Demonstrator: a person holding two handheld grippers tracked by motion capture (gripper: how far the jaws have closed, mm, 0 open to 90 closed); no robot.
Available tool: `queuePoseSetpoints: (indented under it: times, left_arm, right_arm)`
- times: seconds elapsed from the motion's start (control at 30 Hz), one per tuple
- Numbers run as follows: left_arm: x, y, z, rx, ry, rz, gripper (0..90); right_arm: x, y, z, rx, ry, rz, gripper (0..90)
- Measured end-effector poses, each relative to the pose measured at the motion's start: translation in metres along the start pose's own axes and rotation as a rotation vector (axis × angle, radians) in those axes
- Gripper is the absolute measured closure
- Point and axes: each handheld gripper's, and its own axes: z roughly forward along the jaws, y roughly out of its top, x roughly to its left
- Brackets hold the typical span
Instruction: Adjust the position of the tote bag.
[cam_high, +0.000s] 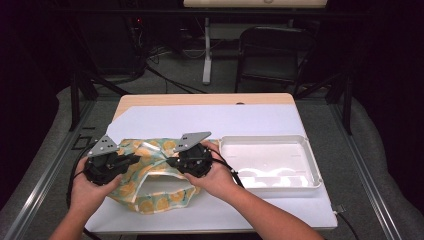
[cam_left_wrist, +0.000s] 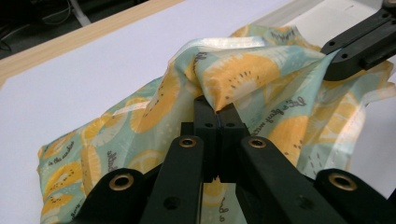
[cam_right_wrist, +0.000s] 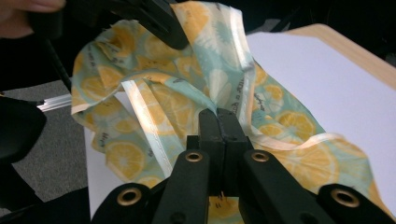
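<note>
A soft bag (cam_high: 150, 197) printed with yellow lemon slices on pale teal lies crumpled on the white sheet (cam_high: 215, 120) near the table's front left. Its mouth gapes toward the front edge. My left gripper (cam_high: 132, 160) pinches the bag's left part, jaws shut on a fold of the bag (cam_left_wrist: 243, 74). My right gripper (cam_high: 173, 161) is shut on the zip-strip rim of the bag (cam_right_wrist: 173, 100). The two grippers point toward each other, a short gap apart. The right gripper's jaw shows far off in the left gripper view, and the left gripper's jaw in the right gripper view.
A white plastic tray (cam_high: 270, 150) with moulded pockets along its front sits on the sheet right of the bag, close to my right hand. The wooden table edge (cam_high: 200, 99) runs behind. A dark chair (cam_high: 270, 50) and cables stand beyond the table.
</note>
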Motion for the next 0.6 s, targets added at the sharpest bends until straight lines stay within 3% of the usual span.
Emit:
queuePoseSetpoints:
  times: [0.2,0.47,0.6]
  left_arm:
    - [-0.005,0.009,-0.012,-0.032,0.005,0.019,90.0]
    - [-0.005,0.024,-0.021,-0.049,0.016,0.045,89.8]
    - [0.006,0.03,-0.011,-0.037,-0.002,0.012,89.8]
  right_arm:
    - [0.008,0.012,-0.012,-0.04,-0.001,-0.034,90.0]
    - [0.002,0.025,-0.024,-0.088,-0.024,-0.035,90.0]
    - [-0.009,0.028,-0.021,-0.084,-0.044,-0.017,90.0]
